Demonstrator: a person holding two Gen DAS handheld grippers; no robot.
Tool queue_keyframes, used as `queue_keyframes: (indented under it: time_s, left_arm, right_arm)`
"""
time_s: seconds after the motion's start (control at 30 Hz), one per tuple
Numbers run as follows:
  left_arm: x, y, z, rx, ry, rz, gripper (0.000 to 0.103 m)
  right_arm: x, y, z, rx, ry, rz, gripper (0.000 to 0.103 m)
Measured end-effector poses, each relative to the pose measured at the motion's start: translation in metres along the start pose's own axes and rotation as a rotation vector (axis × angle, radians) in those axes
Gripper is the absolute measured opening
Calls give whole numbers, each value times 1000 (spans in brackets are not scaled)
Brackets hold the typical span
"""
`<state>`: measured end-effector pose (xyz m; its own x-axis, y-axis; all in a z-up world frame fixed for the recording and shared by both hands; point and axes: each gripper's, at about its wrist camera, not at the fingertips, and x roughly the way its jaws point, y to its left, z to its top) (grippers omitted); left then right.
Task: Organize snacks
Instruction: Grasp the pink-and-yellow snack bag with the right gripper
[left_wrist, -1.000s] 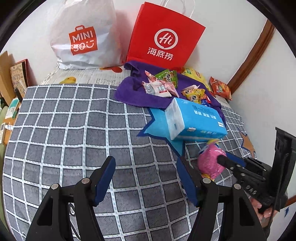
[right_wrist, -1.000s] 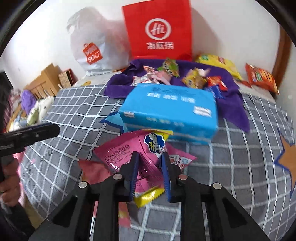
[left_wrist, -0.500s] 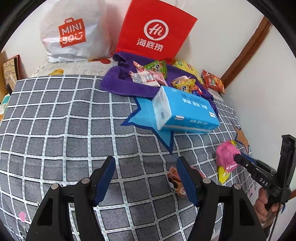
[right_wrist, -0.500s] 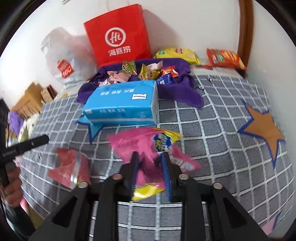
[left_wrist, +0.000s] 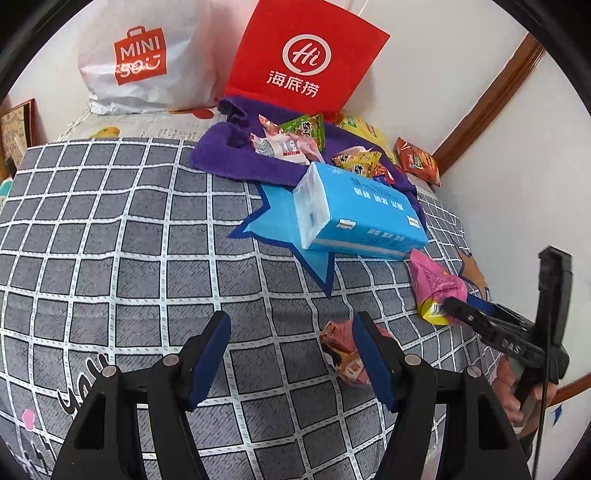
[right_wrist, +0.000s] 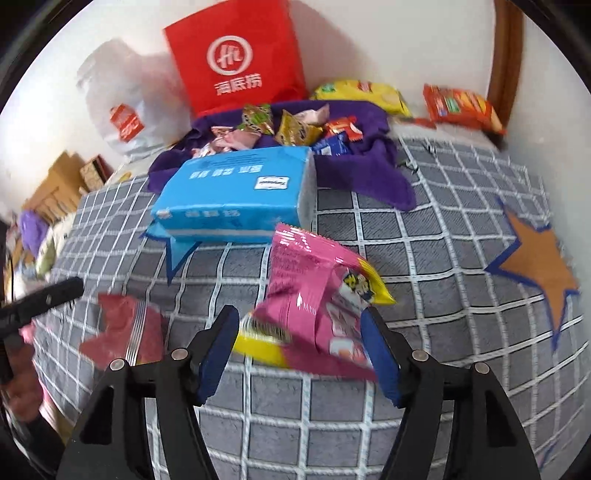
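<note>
Pink snack packet (right_wrist: 314, 306) between opening right tool (right_wrist: 301, 350)

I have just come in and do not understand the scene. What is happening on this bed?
A person is sorting snacks with two handheld grippers. The right gripper is opening, and the pink snack bag lies between its fingers on the checked blanket. The left gripper is open and holds nothing; a small red packet lies beside it.
</note>
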<state>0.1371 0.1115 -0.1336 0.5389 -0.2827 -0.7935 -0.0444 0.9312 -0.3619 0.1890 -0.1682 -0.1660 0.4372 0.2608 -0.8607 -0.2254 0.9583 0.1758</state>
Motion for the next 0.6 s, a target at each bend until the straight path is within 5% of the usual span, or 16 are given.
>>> queue_keyframes:
  time_s: [0.23, 0.4, 0.6]
  left_arm:
    - [6, -12, -1, 18, 22, -35, 66]
    - [18, -28, -5, 44, 61, -35, 66]
    - [43, -51, -16, 88, 122, -36, 71]
  right_arm:
    - [32, -7, 9, 92, 31, -4, 68]
    - [26, -13, 2, 69, -23, 10, 62]
    - [4, -27, -16, 11, -121, -79, 62]
